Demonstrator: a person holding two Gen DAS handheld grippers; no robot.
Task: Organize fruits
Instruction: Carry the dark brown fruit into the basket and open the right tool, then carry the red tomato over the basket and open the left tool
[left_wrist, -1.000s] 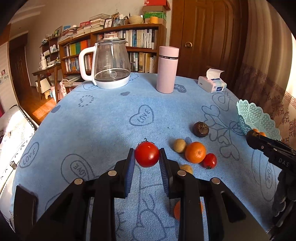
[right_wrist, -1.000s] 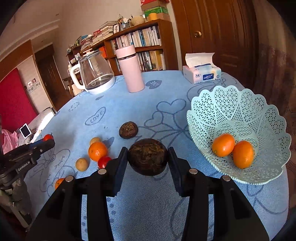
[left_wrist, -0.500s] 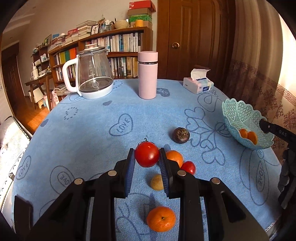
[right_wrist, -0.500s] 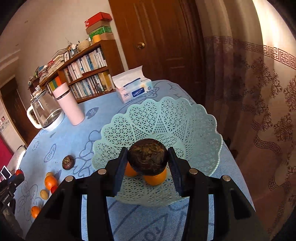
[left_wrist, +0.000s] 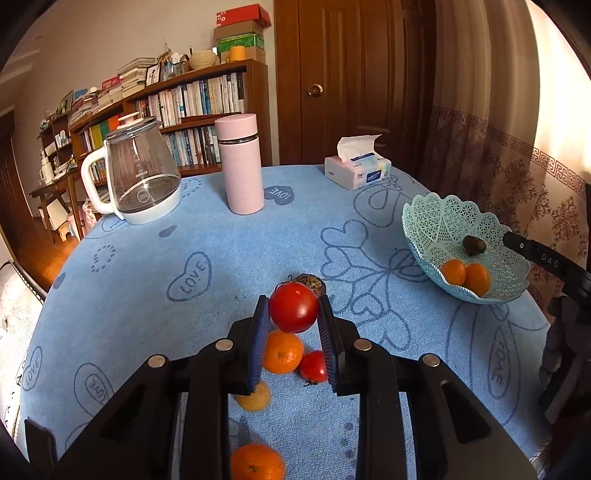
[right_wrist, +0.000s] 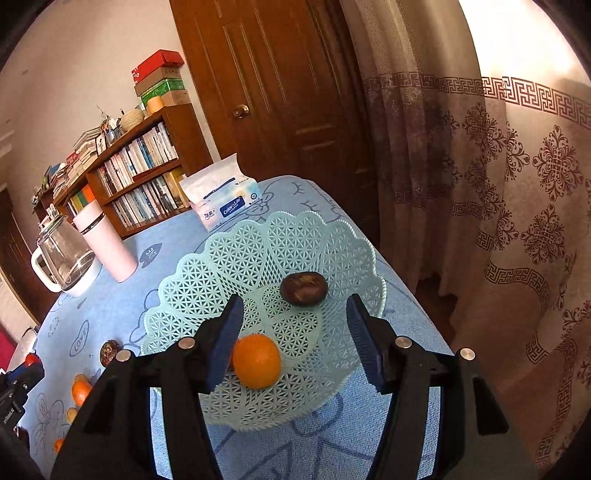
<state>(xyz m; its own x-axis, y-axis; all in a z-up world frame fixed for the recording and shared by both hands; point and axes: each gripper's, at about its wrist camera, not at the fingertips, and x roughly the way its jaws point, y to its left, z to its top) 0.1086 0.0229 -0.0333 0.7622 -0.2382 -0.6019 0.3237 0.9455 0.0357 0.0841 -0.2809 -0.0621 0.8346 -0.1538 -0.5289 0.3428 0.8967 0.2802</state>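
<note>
Blue cloth printed with hearts and "LOVE" covered the table (left_wrist: 229, 251), with a bookshelf (left_wrist: 192, 103) and a brown door (left_wrist: 351, 74) behind it.

Left wrist view: the left gripper (left_wrist: 293, 314) was clenched on a red tomato (left_wrist: 293, 307), held off the cloth between both blue pads. Below and behind the tomato lay an orange (left_wrist: 282, 351), a smaller red tomato (left_wrist: 313, 366), a yellowish fruit (left_wrist: 255, 398) and a second orange (left_wrist: 257, 461) at the bottom edge. A dark brown fruit (left_wrist: 313, 283) peeked out just behind the held tomato. At the far side stood a glass kettle (left_wrist: 142, 177), a pink flask (left_wrist: 241, 164) and a tissue box (left_wrist: 357, 171). The mint lattice basket (left_wrist: 436, 210) sat at the right, well apart from the loose fruit, holding two oranges (left_wrist: 465, 274) touching each other and a dark fruit (left_wrist: 474, 244) nearer its far wall. The right gripper's black finger reached in above the basket rim from the right edge.

Right wrist view: the right gripper (right_wrist: 293, 332) hung over the basket (right_wrist: 207, 266), released; its jaws had just been opening and nothing sat between the pads. The dark fruit (right_wrist: 303, 288) lay in the basket bowl, clear of both fingers. One orange (right_wrist: 256, 360) showed in the basket near the left finger, partly hidden by it. Kettle (right_wrist: 64, 258), flask (right_wrist: 105, 243) and tissue box (right_wrist: 223, 203) stood beyond. Loose fruit lay on the cloth at lower left, with the left gripper (right_wrist: 31, 360) at the left edge.
</note>
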